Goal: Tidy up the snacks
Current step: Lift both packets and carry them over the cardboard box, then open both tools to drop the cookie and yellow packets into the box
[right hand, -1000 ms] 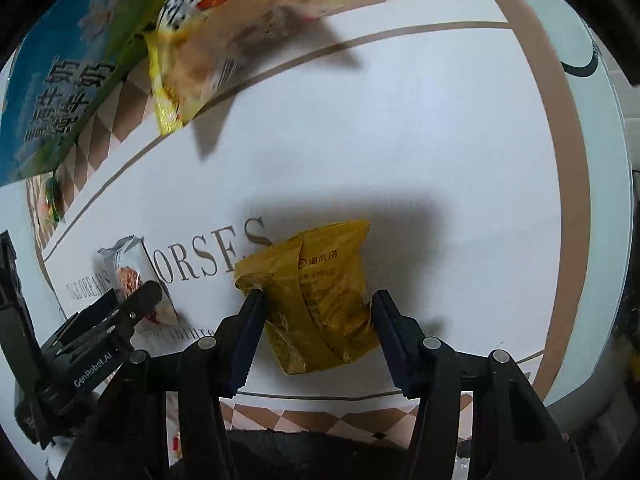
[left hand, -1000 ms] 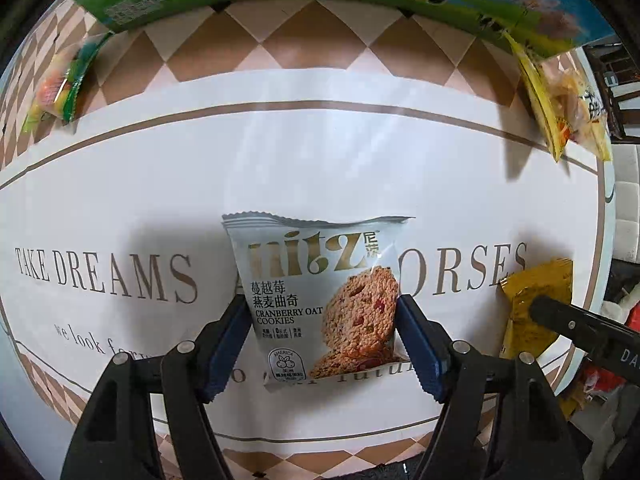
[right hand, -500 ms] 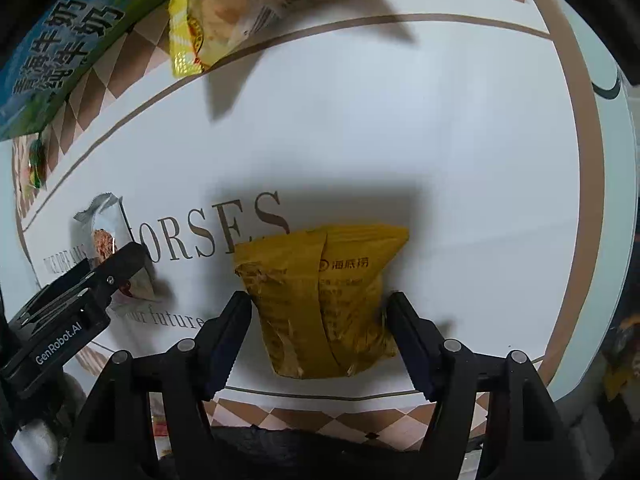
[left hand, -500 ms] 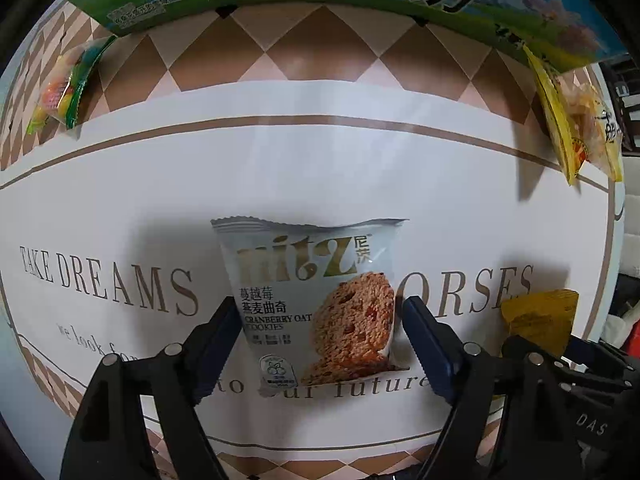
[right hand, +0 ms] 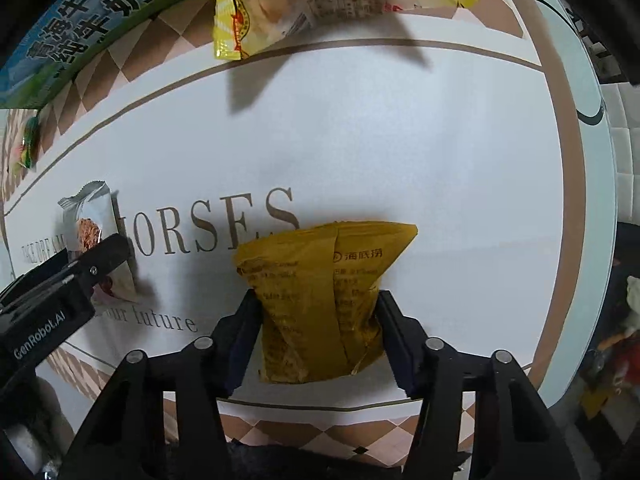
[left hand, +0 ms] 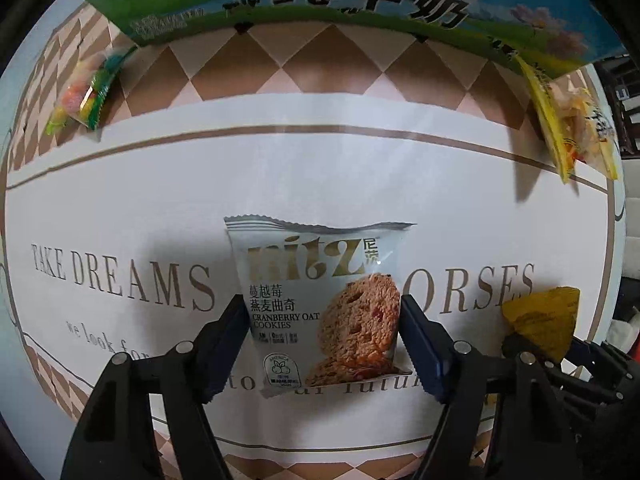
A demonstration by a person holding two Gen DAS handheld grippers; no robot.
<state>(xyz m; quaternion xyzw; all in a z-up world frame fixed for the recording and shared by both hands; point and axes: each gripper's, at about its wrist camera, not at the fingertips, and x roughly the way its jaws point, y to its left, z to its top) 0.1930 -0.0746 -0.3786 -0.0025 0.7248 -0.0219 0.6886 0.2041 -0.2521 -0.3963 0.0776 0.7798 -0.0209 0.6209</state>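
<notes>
1. Where the tablecloth (left hand: 320, 184) runs white between its brown diamond borders, a small candy bag (left hand: 86, 96) in green and orange lies far to the left on the diamond band.
2. A milk carton (left hand: 360, 4), printed blue and green with black characters, lies along the far edge.
3. Left of centre, the left gripper (left hand: 322, 316) points down at the cookie packet (left hand: 320, 304), a silver pouch marked "CRANBERRY OAT COOKIES" lying flat over the printed lettering. Its jaws are closing, the blue pads at the packet's two side edges and touching them.
4. Just beside that to the right, the right gripper (right hand: 316, 308) stands over the yellow packet (right hand: 320, 300), a crumpled mustard-coloured pouch lying seam-side up near the cloth's front edge. Its jaws are closing too, and the pads press into the packet's sides, which pinch inward between them.
5. Far right at the back, a yellow crisp bag (right hand: 320, 0) lies partly on the diamond border.
</notes>
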